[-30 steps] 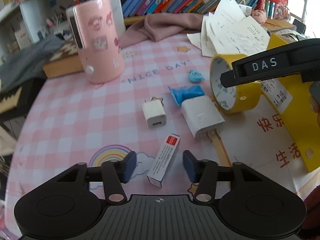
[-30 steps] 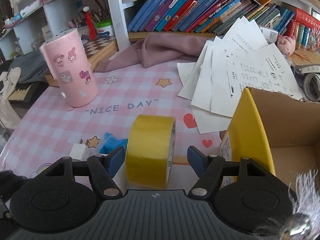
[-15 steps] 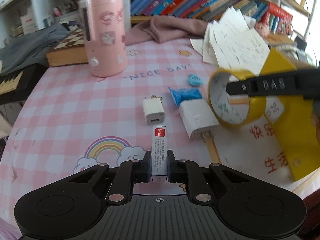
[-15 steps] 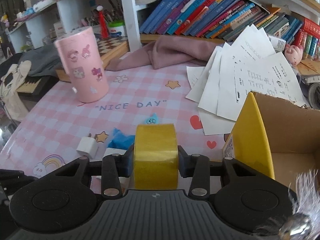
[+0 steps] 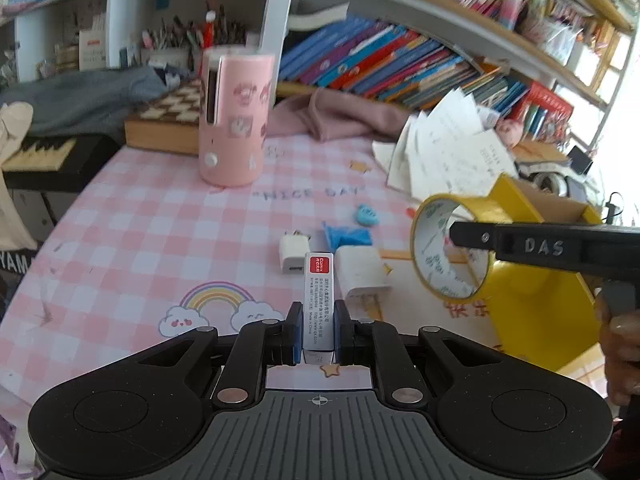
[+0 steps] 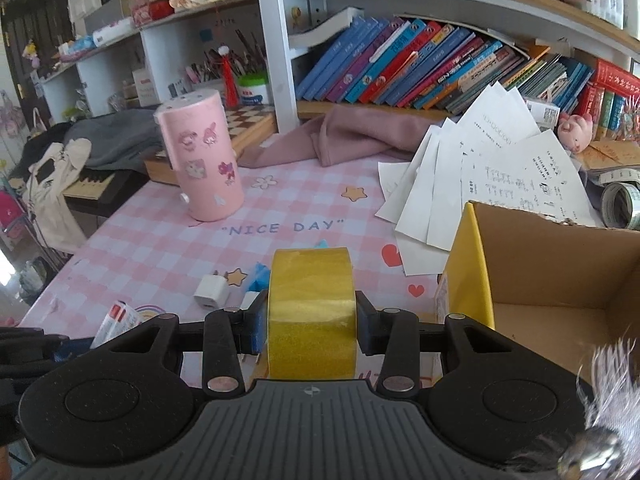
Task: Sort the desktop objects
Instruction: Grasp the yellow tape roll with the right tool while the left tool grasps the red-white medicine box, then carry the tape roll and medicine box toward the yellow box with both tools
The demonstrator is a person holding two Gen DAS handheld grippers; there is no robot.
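Observation:
My left gripper [image 5: 317, 332] is shut on a slim white box with a red end [image 5: 318, 300] and holds it above the pink checked table [image 5: 140, 232]. My right gripper [image 6: 311, 320] is shut on a yellow tape roll [image 6: 311, 312], lifted just left of the open yellow cardboard box [image 6: 560, 280]. The roll [image 5: 452, 252] and box [image 5: 532, 300] also show in the left wrist view. The white box also shows at lower left in the right wrist view [image 6: 116, 320]. A small white charger [image 5: 294, 254], a larger white charger [image 5: 360, 274], a blue wrapper [image 5: 346, 236] and a blue eraser [image 5: 367, 214] lie on the table.
A tall pink cylinder [image 5: 234, 120] stands at the back left beside a chessboard box [image 5: 168, 120]. A pink cloth [image 6: 344, 136] and fanned white papers [image 6: 480, 176] lie at the back. Bookshelves [image 6: 420, 68] stand behind. A keyboard [image 5: 40, 156] sits off the left edge.
Both grippers closed, the left on the slim white box and the right on the tape roll, then lifted them off the table.

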